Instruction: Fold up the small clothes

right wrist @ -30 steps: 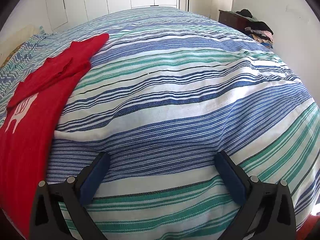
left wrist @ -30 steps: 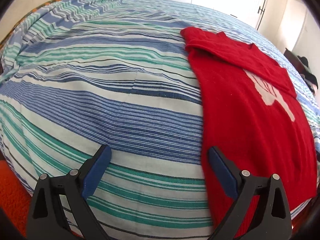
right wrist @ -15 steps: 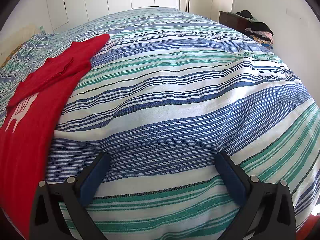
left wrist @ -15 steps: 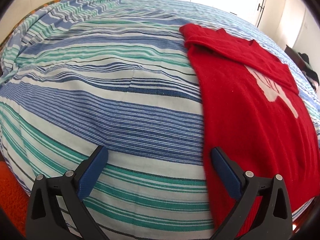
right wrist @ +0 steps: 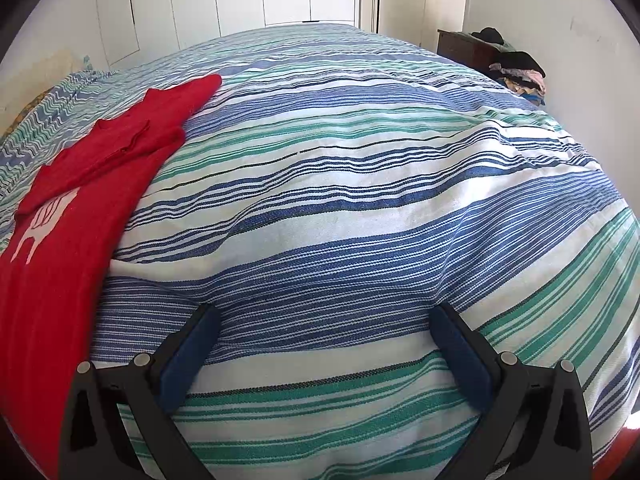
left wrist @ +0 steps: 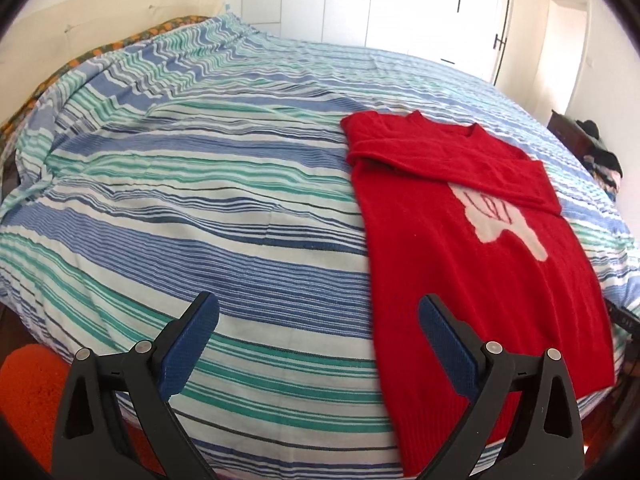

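A small red sweater (left wrist: 460,248) with a white animal figure lies flat on the striped bed, both sleeves folded across its chest. In the left wrist view it is at the right, its hem hanging at the bed's near edge. My left gripper (left wrist: 318,320) is open and empty, hovering over the bedspread beside the sweater's left edge. In the right wrist view the sweater (right wrist: 72,216) is at the far left. My right gripper (right wrist: 326,336) is open and empty above bare bedspread, to the right of the sweater.
The bed (right wrist: 360,184) has a blue, green and white striped cover. A dark dresser with piled clothes (right wrist: 516,68) stands at the right wall. White closet doors (left wrist: 400,4) are behind the bed. An orange rug (left wrist: 28,384) lies at lower left.
The left gripper has pulled back and risen, so more of the bed and the whole sweater show. The right gripper has barely moved. Both remain open.
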{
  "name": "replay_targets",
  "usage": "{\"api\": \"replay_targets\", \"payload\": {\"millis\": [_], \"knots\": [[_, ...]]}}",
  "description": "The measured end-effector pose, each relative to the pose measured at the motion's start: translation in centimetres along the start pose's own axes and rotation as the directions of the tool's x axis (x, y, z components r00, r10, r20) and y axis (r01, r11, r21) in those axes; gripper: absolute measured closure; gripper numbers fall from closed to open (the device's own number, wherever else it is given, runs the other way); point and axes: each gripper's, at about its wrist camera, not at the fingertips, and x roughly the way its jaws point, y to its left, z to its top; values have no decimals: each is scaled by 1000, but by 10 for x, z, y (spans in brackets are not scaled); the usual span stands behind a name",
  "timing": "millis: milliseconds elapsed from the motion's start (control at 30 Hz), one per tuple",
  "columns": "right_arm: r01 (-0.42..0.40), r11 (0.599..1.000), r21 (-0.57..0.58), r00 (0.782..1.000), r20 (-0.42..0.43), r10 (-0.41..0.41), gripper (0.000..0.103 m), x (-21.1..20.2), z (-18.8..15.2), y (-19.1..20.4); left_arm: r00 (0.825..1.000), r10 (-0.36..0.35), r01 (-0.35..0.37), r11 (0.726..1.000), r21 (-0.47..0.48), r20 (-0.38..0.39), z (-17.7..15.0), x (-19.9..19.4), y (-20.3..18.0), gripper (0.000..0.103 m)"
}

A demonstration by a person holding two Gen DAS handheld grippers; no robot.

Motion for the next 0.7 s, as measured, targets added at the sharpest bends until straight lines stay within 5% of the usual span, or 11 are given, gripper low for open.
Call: {"api": "replay_targets", "payload": {"millis": [333,700], "knots": [[-2,1000,-2,1000,4,2,0,0,1,1,996,-89,88,984,154,3,-10,-12,-48,3],[6,1000,-7,1000,9,-6,0,-1,-1,1,982,-76,130,934,333,-171,-47,21,-84,2]]}}
